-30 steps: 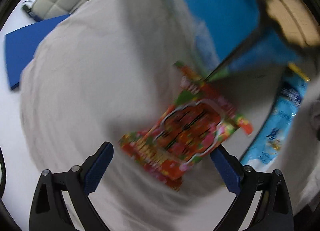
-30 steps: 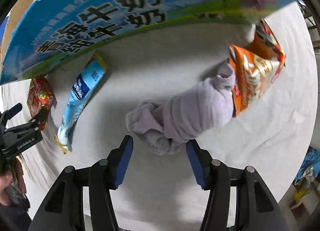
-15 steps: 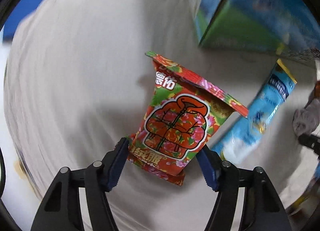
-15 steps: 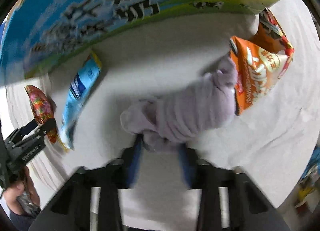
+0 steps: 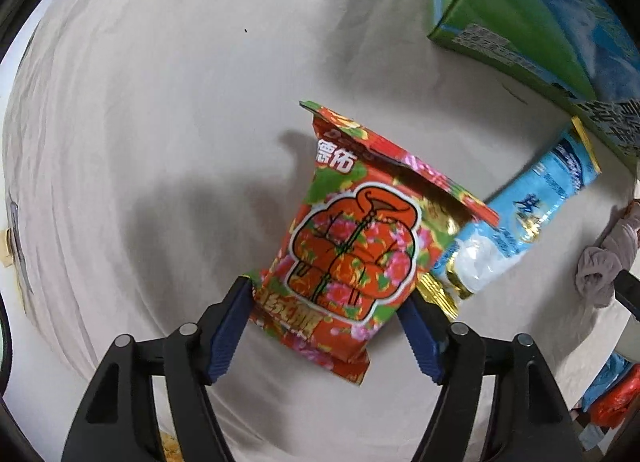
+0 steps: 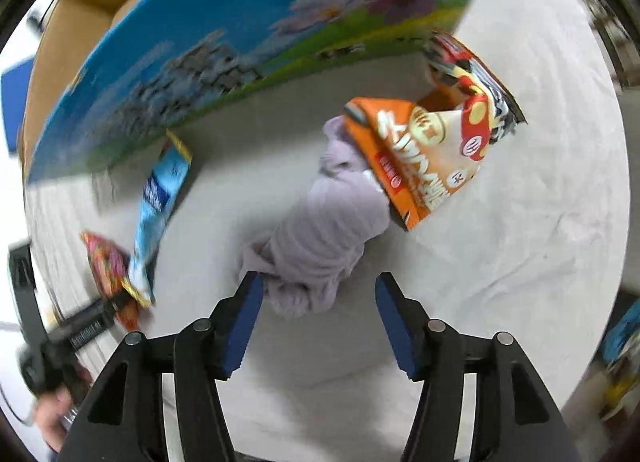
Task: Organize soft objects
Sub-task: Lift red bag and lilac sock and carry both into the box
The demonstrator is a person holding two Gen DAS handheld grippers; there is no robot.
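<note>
A red flowered snack bag (image 5: 352, 250) lies on the pale cloth-covered table (image 5: 160, 122). My left gripper (image 5: 326, 310) has its jaws on both sides of the bag's lower end, pressing it. A light blue packet (image 5: 520, 222) lies just right of it. In the right wrist view a rolled lilac cloth (image 6: 320, 238) lies on the table, its far end under an orange snack bag (image 6: 416, 158). My right gripper (image 6: 318, 302) is open with the cloth's near end between its fingers. The red bag (image 6: 108, 270) and blue packet (image 6: 156, 206) show at left there.
A large blue-and-green carton (image 6: 240, 42) stands at the back of the table, open at the top; it also shows in the left wrist view (image 5: 540, 22). The left gripper tool (image 6: 52, 330) and a hand are at the right view's left edge.
My left gripper moved in over the red bag and closed from wide open onto its lower end. My right gripper advanced around the lilac cloth's near end, narrowed briefly, and stands open now.
</note>
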